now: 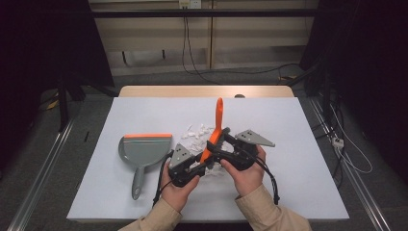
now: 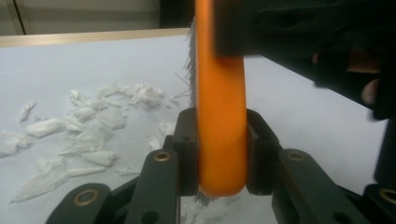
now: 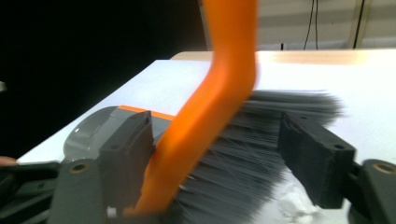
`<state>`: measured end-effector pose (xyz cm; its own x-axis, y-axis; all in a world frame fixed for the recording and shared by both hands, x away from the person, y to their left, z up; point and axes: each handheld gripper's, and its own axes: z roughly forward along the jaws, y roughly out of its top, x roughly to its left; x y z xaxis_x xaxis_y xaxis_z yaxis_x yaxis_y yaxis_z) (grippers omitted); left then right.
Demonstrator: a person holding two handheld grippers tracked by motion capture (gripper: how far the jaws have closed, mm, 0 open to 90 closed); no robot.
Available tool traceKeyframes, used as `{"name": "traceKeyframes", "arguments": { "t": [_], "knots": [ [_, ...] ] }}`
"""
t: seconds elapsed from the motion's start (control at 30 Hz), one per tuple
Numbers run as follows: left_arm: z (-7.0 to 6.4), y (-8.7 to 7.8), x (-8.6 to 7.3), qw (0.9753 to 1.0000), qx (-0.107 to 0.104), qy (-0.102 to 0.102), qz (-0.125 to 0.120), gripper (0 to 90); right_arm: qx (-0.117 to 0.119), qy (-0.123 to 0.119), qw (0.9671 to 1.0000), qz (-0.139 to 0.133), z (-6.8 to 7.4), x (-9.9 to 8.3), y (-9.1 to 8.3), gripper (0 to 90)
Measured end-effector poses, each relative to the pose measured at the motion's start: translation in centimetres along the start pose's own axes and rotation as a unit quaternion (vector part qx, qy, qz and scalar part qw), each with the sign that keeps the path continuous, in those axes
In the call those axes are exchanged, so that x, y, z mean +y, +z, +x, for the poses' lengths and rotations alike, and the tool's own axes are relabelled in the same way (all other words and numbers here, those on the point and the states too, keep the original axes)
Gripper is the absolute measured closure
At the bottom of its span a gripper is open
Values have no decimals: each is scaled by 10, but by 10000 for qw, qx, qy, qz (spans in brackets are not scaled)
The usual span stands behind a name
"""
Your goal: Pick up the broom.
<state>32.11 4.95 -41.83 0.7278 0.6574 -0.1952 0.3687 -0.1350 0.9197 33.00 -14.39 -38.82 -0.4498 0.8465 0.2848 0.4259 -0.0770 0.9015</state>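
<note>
White tabletop [image 1: 298, 159] holds paper bits [image 1: 199, 132] and a grey dustpan [image 1: 143, 153]; left tongs [image 2: 221, 154] squeeze the orange brush [image 2: 220, 93]; right tongs [image 3: 219, 158] sit apart around its bristles, maybe touching.

Lab: white-covered table [image 1: 298, 144], dark curtains [image 1: 43, 43], floor cables [image 1: 240, 72].

**A:** ok so we've got a table [image 1: 144, 202] with a white sheet over the top, and a strip of bare wood showing along the far edge.

**B:** yep, and on it we see a grey dustpan [image 1: 143, 151] with an orange lip lying flat on the left side, handle pointing toward the near edge. Just right of it there's a loose scatter of white paper scraps [image 1: 198, 131] around the middle.
</note>
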Motion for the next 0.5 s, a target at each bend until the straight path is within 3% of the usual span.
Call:
{"name": "traceKeyframes", "arguments": {
  "t": [0.1, 0.17, 0.33, 0.5],
  "knots": [
    [-3, 0, 0, 10000, 62, 53, -31, 697, -95, 212, 9997, 101, 3, -5, 8, 291],
    [-3, 0, 0, 9998, 126, 166, -53, 691, -12, 390, 9990, 237, 4, -7, 11, 327],
    [-7, -1, -1, 9990, 267, 336, -87, 656, 89, 845, 9961, 228, 8, -7, 12, 487],
    [-11, 3, -3, 9984, 429, 364, -16, 607, 338, 929, 9947, 295, 11, -7, 13, 585]
  ]
}}
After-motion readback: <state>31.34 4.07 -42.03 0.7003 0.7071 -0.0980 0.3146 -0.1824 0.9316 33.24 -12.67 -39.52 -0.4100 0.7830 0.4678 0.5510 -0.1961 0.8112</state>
